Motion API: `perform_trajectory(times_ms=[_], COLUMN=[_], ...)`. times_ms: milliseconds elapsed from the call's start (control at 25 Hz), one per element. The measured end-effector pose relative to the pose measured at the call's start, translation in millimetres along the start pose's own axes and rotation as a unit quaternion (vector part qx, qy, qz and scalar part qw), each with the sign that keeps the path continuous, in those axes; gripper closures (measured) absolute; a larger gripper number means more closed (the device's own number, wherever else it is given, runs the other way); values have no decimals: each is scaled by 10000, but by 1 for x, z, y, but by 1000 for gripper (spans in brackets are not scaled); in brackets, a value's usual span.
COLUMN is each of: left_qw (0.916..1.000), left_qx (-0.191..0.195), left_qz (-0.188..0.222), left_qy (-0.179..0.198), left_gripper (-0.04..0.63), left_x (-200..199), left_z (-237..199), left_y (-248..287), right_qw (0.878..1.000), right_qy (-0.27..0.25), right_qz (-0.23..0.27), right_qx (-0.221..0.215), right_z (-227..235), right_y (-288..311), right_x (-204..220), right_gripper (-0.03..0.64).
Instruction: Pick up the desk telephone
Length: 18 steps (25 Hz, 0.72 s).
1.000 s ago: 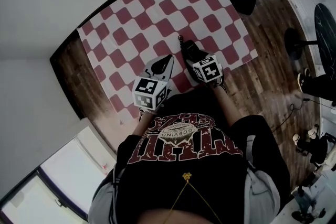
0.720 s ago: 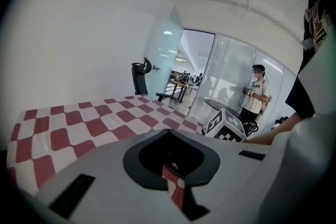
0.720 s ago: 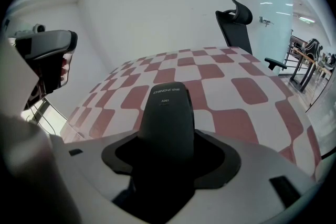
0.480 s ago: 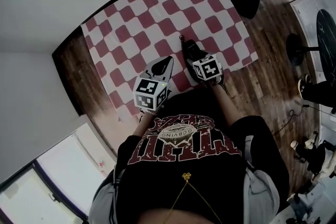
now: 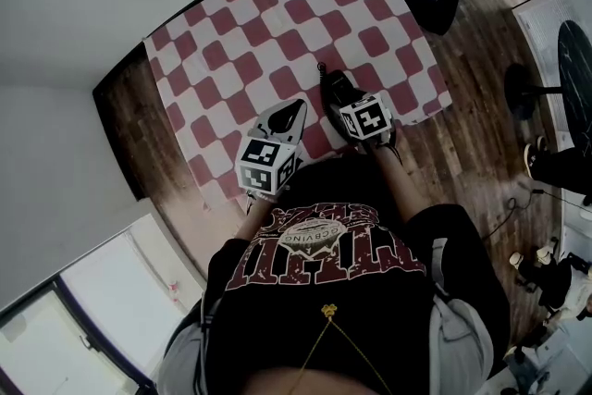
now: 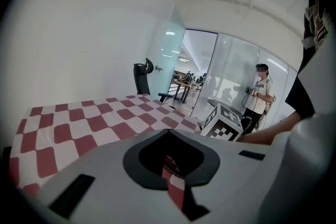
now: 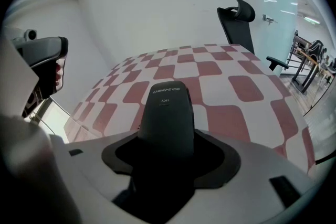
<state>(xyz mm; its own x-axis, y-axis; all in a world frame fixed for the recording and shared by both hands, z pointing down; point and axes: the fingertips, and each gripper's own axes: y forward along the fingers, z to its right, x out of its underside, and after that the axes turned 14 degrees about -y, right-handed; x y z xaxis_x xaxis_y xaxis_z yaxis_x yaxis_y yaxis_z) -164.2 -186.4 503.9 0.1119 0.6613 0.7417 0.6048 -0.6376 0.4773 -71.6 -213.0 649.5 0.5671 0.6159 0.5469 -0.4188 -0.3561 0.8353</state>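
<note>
Between the jaws of your right gripper (image 7: 168, 153) sits the telephone (image 7: 167, 113), a slim black piece clamped by its near end. Most of its length juts forward past the jaw tips over the checked cloth (image 7: 231, 86). I cannot tell from any view whether its far end rests on the cloth or hangs just clear of it. That long overhang is your main risk. The jaws grip only the rear part, so in my judgement a quick tilt or swing could let the weight ahead of the tips lever the telephone downward and twist it out of the hold. A thin dark stub or cord (image 5: 320, 69) shows beyond the far end in the head view. I cannot make out which it is, but if it is a cord leading somewhere, a lift straight up could draw it tight and tug the telephone forward out of the jaws. The shell looks smooth, so a light squeeze may slip. Your left gripper (image 6: 170, 168) has its jaws drawn together on nothing, with only a sliver of cloth showing through the slit between them, and it hangs just beside the right jaws, on their left. That closeness is the second hazard: a sideways move of either hand could knock the two grippers together and jolt the hold. Far ahead of the jaw tips, past the cloth's far corner, stands an office chair (image 7: 236, 18), well apart and no concern at present.
</note>
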Motion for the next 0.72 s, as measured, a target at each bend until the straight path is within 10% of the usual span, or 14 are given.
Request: perform_trajectory(times_ms=[720], left_qw=[9997], left_qx=[45], left_qz=[-223], left_qy=[-99], left_gripper=[586], left_x=[18], left_z=[12], left_y=[12], right_qw=[9988], right_qy=[-317], right_qz=[116], right_qx=[-343], right_z=[-19], right_y=[-44], right_x=[-20], right_gripper=[330])
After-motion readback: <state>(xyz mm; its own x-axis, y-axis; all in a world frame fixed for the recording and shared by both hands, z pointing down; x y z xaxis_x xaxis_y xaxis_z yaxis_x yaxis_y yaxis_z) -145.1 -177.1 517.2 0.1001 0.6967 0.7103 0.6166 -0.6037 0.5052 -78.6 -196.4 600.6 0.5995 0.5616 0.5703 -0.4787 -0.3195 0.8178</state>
